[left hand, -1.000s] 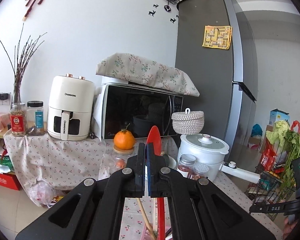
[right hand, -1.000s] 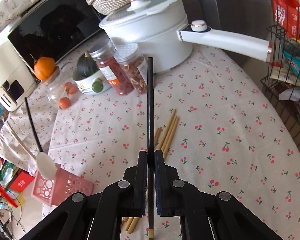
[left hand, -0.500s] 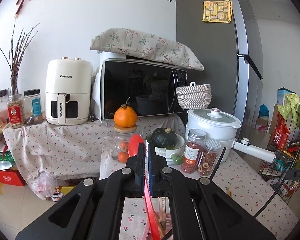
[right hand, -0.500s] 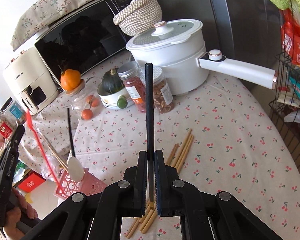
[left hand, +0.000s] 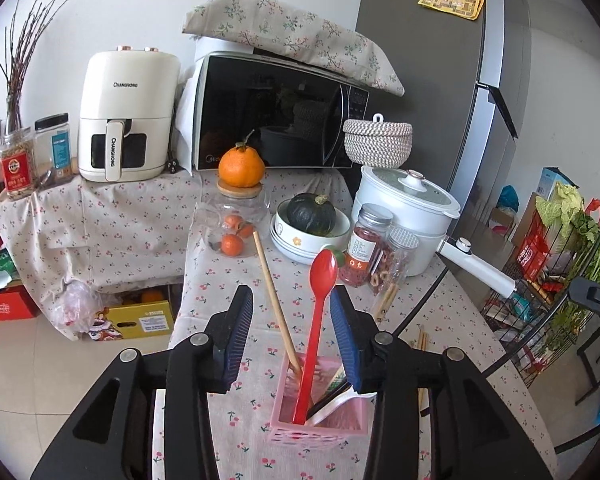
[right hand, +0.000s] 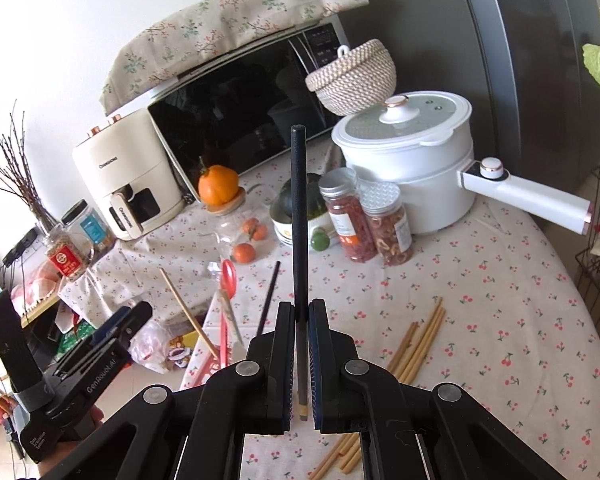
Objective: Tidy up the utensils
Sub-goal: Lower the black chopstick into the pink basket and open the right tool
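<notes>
Since a second ago our left hand-held gripper [left hand: 292, 320] has let go of the red spoon [left hand: 318, 312], jaws opening either side of it; the spoon now stands in the pink holder [left hand: 284, 420] on the desk [left hand: 220, 280] beside a bamboo chopstick [left hand: 276, 304] and a white spoon, half hidden; our right hand-held gripper [right hand: 300, 344] clamps a black chopstick [right hand: 299, 216]; only its view shows the loose chopsticks [right hand: 416, 344].
</notes>
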The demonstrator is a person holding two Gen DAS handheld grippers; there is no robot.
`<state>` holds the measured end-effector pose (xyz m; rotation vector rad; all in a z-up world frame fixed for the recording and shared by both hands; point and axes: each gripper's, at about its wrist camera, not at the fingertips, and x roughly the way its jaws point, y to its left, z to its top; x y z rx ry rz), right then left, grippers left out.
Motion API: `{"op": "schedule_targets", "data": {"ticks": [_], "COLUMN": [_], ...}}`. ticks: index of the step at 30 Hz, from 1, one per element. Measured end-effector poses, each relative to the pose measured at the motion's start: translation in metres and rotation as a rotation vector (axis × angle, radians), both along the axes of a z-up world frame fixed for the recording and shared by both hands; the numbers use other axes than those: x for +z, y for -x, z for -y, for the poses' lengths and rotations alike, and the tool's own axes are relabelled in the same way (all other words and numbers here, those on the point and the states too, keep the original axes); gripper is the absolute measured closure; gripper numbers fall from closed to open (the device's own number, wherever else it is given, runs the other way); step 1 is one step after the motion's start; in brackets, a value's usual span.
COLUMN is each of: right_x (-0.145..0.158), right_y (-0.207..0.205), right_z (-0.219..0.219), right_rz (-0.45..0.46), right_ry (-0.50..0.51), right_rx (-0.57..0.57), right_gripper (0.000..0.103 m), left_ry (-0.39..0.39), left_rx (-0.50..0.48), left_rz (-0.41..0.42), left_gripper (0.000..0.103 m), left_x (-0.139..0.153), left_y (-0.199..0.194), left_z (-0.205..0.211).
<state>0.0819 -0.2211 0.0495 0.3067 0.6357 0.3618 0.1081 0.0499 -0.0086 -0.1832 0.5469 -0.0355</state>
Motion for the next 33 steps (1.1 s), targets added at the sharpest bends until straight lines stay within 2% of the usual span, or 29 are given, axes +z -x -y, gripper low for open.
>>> {"op": "schedule_targets", "data": {"ticks": [4, 9, 15, 23, 33], "right_x": [0.016, 0.026, 0.010, -0.024, -0.054], "right_y": [0.009, 0.012, -0.008, -0.036, -0.053], "right_z": [-0.006, -0.028, -0.071, -0.120, -0.137], "right_rz": [0.042, 0.091, 0.082, 0.038, -0.012], "right_ry": [-0.039, -0.071, -0.033, 0.096, 0.166], "right_rx": [0.042, 0.091, 0.137, 0.166, 0.177], "right_gripper": [0.098, 0.098, 0.098, 0.098, 0.098], "left_ry": [-0.007, -0.067, 0.009, 0.024, 0.039], "left_rx": [0.013, -0.023, -0.017, -0.039, -0.060], "left_rz": [-0.109, -0.220, -0.284, -0.292, -0.292], "left_gripper": [0.054, 0.047, 0.047, 0.047, 0.047], "left_x": [0.002, -0.002, -0.018, -0.018, -0.016], "left_y": [0.004, 0.012, 0.013, 0.014, 0.016], "left_z": [-0.009, -0.013, -0.033, -0.046, -0.050]}}
